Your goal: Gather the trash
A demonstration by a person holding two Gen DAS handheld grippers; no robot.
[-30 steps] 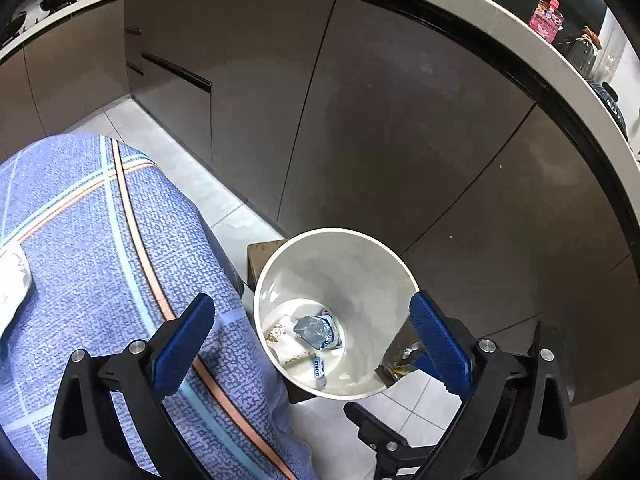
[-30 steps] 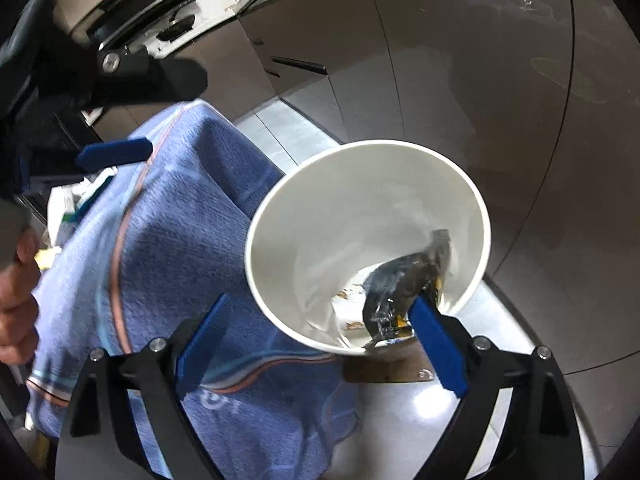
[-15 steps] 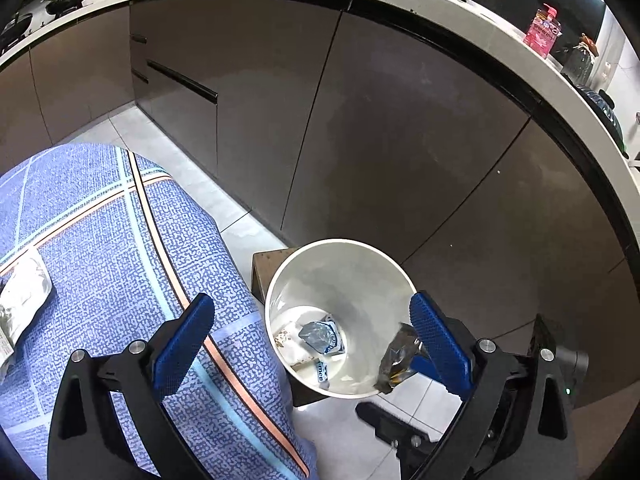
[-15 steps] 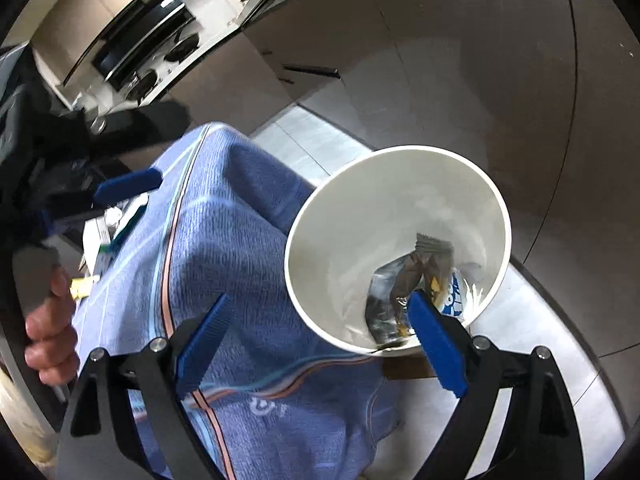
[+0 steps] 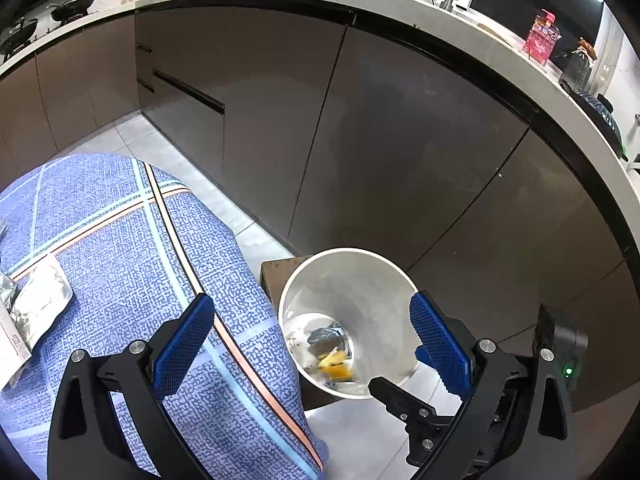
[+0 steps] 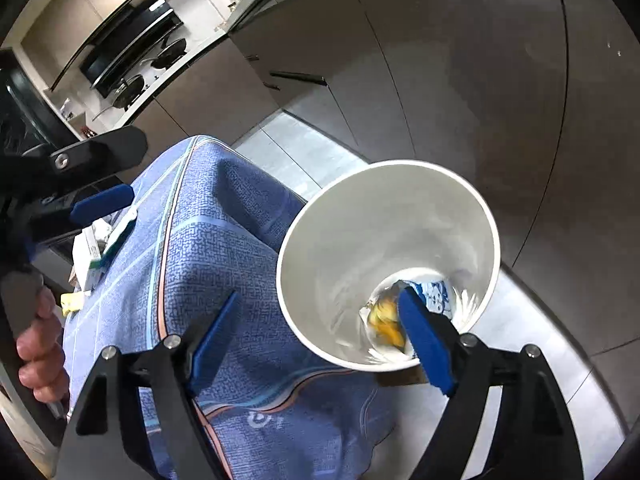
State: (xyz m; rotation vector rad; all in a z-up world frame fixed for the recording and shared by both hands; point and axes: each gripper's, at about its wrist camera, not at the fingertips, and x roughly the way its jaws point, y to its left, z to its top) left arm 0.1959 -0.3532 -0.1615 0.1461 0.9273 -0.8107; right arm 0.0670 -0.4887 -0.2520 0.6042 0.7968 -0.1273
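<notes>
A white trash bin (image 5: 360, 268) stands on the floor beside the blue-clothed table (image 5: 120, 248). Wrappers (image 5: 330, 350) lie at its bottom, one dark with yellow. In the right wrist view the bin (image 6: 332, 240) is just ahead, with the wrappers (image 6: 386, 318) at its bottom. My right gripper (image 6: 316, 332) is open and empty above the bin's near rim. My left gripper (image 5: 308, 340) is open and empty above the table edge and bin. A silver packet (image 5: 38, 304) and other litter lie on the table at left; the same litter (image 6: 100, 248) shows in the right wrist view.
Dark kitchen cabinets (image 5: 360, 140) stand close behind the bin under a white counter (image 5: 460, 28) with a pink bottle (image 5: 542, 38). A brown low stand (image 5: 280, 276) sits under the bin. Pale floor tiles (image 6: 304, 152) run between table and cabinets.
The dark wrapper has left my right gripper and dropped to the bin's bottom. Both grippers have risen and drawn back from the bin.
</notes>
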